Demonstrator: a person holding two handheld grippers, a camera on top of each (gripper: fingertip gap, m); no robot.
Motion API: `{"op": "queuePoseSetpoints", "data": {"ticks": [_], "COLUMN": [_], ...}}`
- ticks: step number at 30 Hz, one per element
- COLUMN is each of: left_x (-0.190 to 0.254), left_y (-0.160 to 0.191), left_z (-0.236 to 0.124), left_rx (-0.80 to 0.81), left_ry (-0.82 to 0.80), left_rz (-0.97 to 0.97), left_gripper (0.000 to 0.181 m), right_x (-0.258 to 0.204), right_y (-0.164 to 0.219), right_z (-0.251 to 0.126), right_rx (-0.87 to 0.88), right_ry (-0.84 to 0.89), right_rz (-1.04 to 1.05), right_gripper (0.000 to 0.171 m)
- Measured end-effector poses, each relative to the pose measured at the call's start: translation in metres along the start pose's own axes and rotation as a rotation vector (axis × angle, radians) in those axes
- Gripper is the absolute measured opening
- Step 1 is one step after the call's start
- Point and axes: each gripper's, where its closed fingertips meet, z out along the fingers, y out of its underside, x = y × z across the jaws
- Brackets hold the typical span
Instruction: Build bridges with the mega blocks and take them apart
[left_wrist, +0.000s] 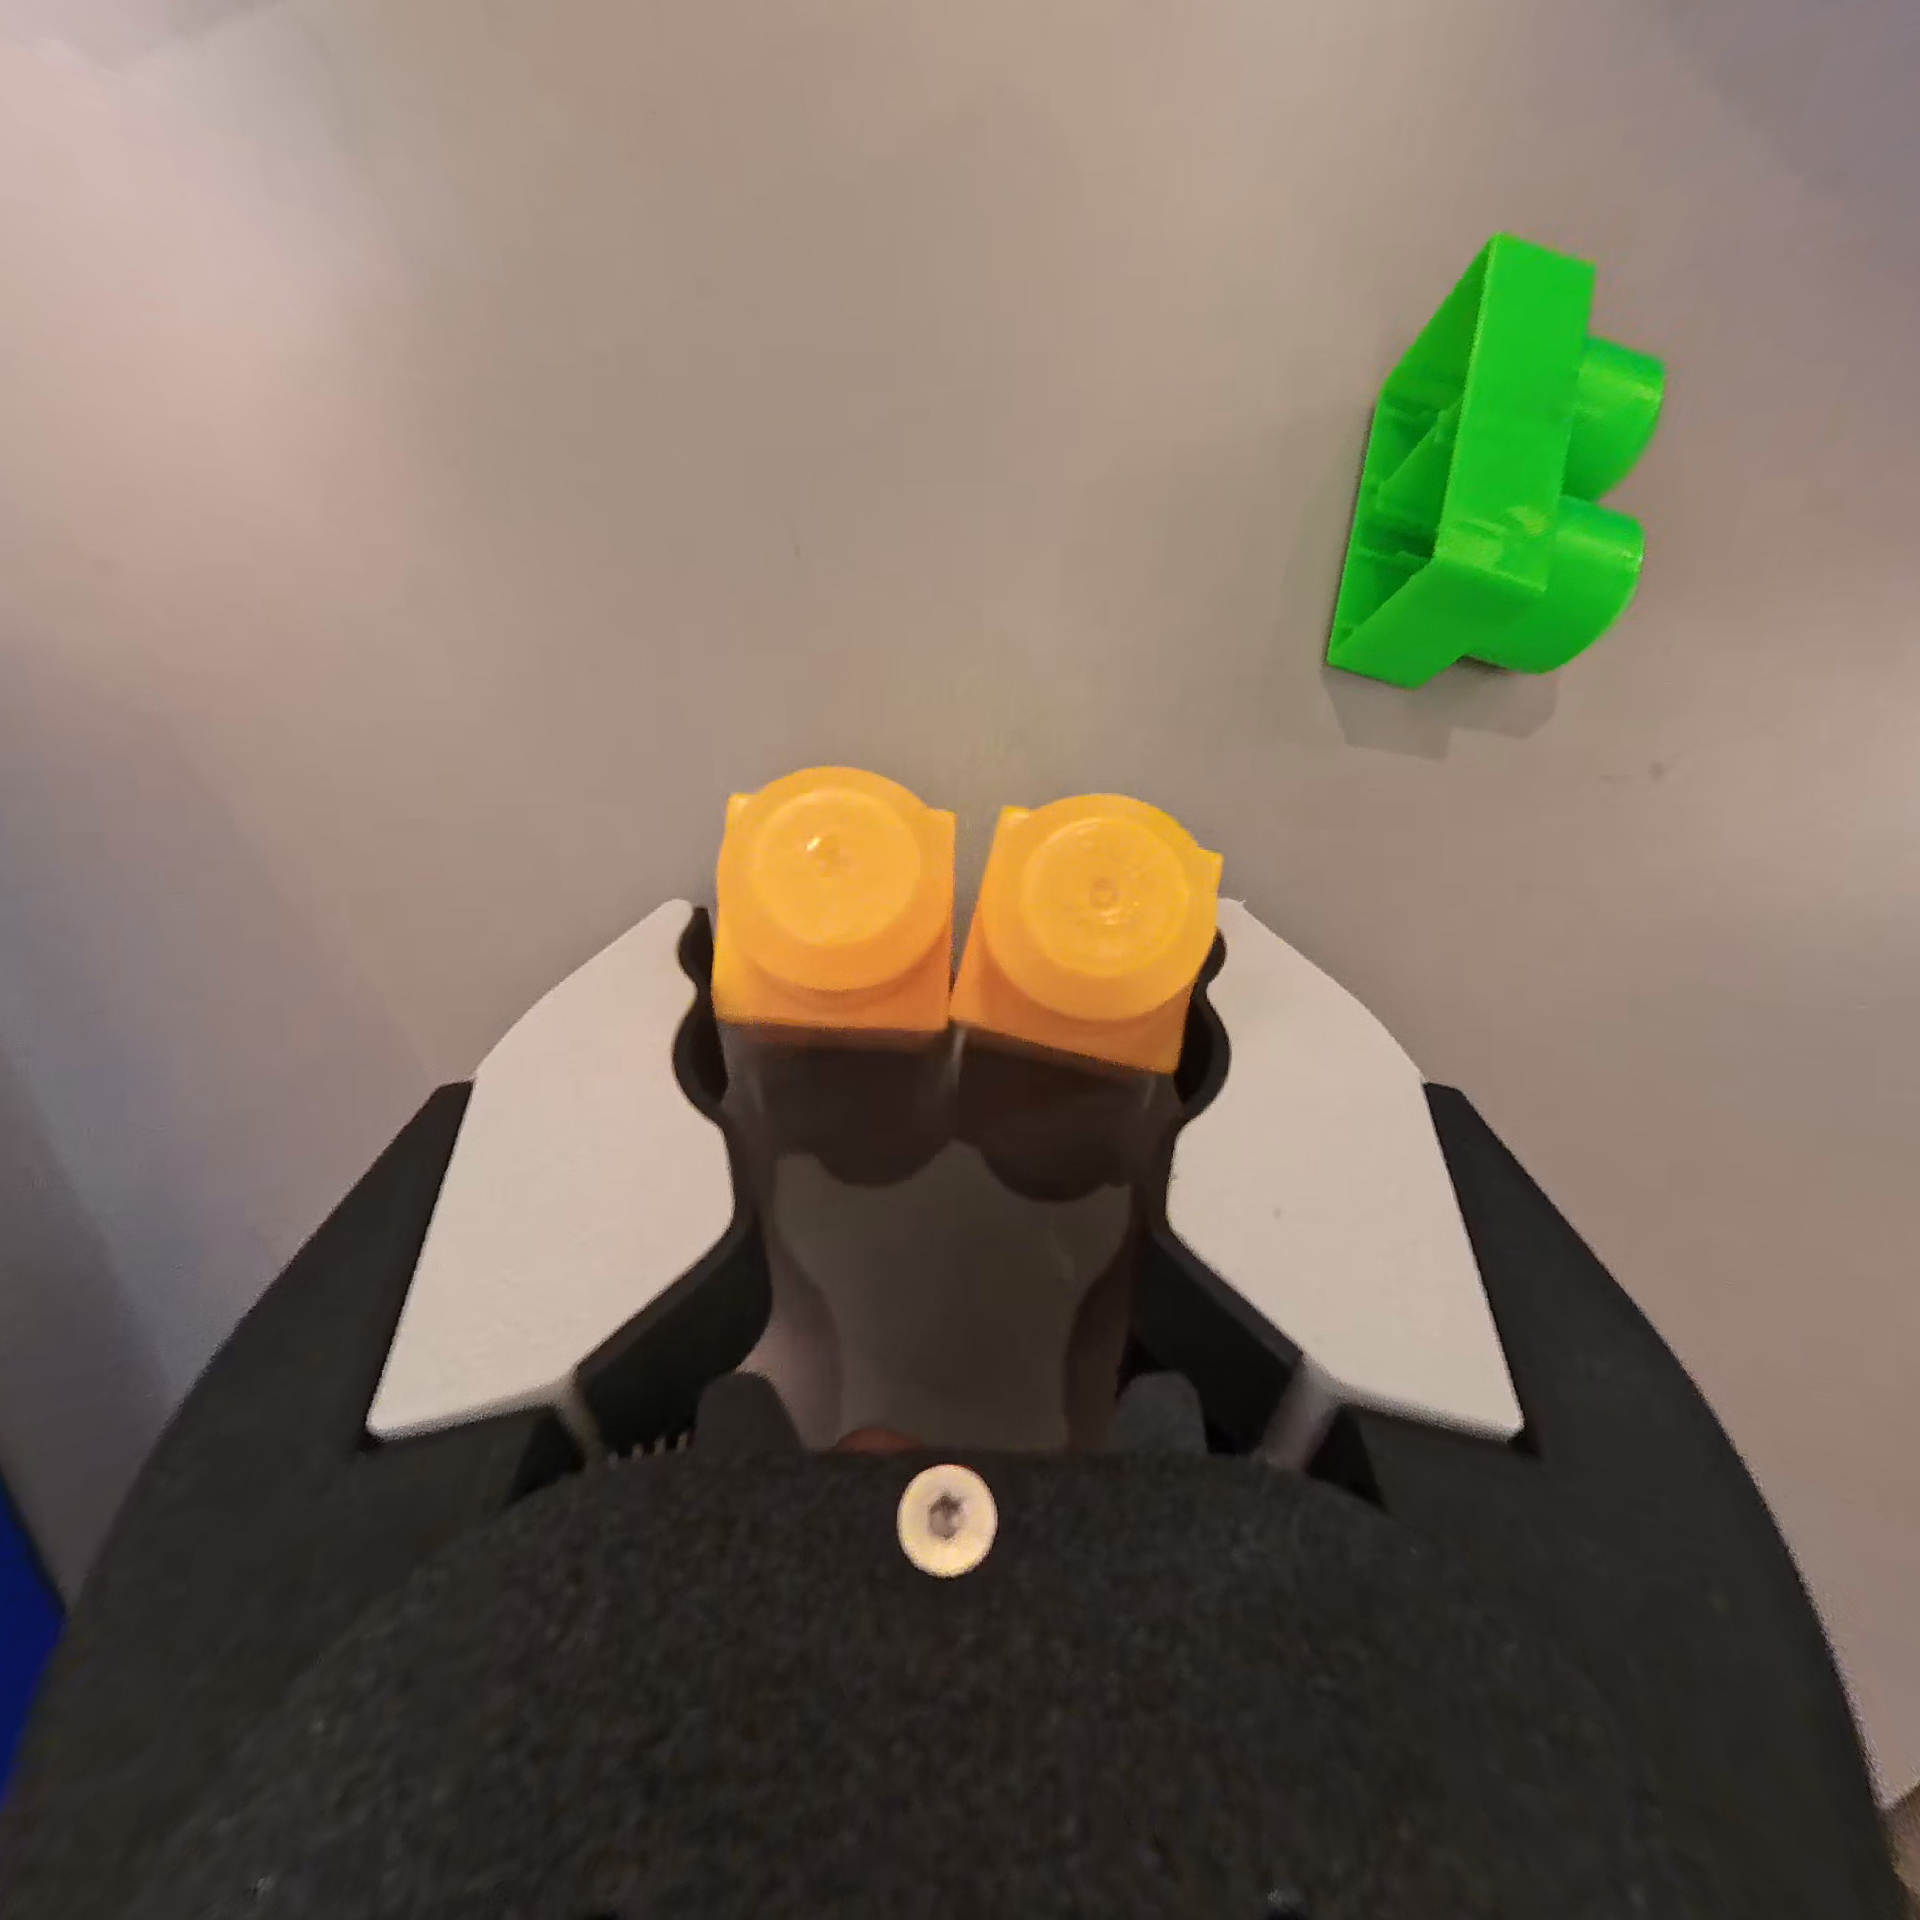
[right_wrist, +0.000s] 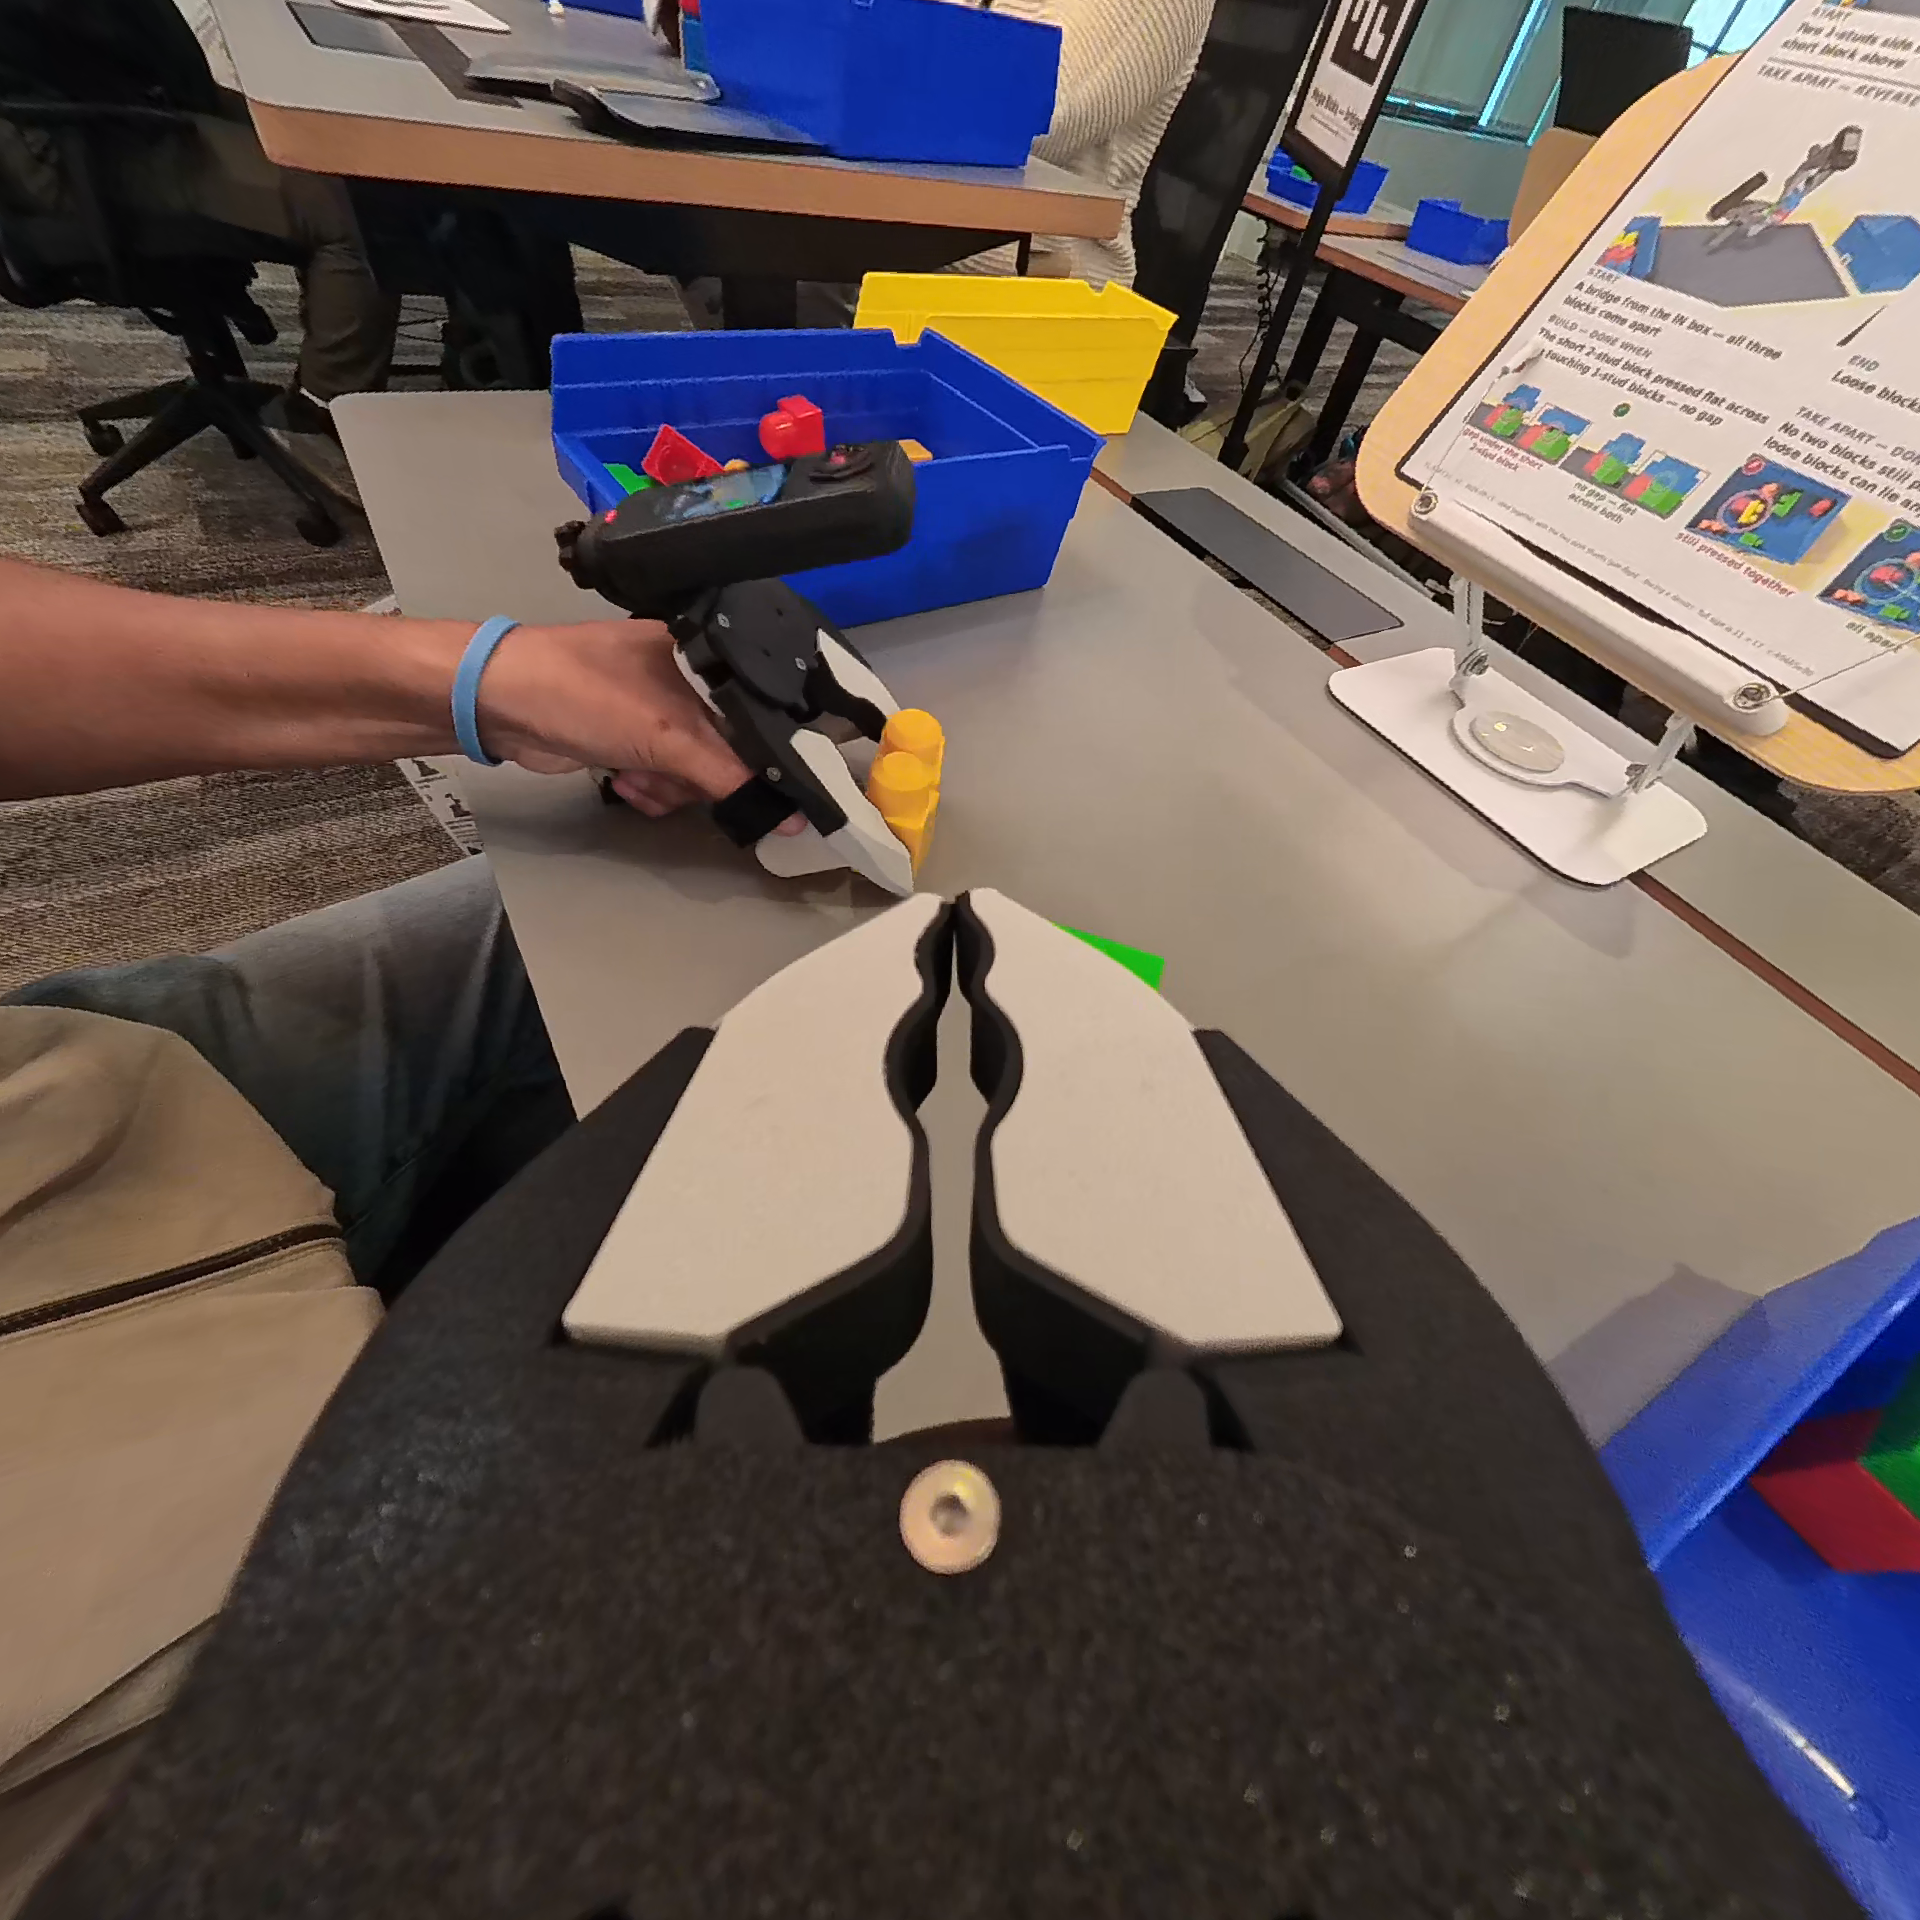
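Note:
Two orange one-stud blocks (left_wrist: 961, 925) stand side by side on the grey table, studs up, held between the fingers of my left gripper (left_wrist: 961, 997), which is shut on them. They also show in the right wrist view (right_wrist: 906, 784) with the left gripper (right_wrist: 883, 810) around them. A green two-stud block (left_wrist: 1496, 478) lies on its side to the right of them. In the right wrist view only a corner of the green block (right_wrist: 1117, 954) shows behind my right gripper (right_wrist: 954, 902), which is shut and empty above the table.
A blue bin (right_wrist: 997, 499) with several loose blocks stands at the far side of the table, a yellow bin (right_wrist: 1023, 332) behind it. Another blue bin (right_wrist: 1787, 1538) with red and green blocks is at the near right. An instruction board on a white stand (right_wrist: 1538, 769) is at the right. The left gripper's tips are roughly 25 cm from the right gripper's.

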Motion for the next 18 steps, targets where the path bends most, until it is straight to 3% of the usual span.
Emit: {"op": "queuePoseSetpoints", "data": {"ticks": [18], "left_x": [0.015], "left_y": [-0.003], "left_z": [-0.010], "left_rx": [0.060], "left_ry": [0.110], "left_rz": [0.019], "left_gripper": [0.085], "right_x": [-0.002], "right_y": [0.002], "right_z": [0.006], "right_rx": [-0.012], "right_ry": [-0.004], "right_rz": [0.008], "right_gripper": [0.000]}}
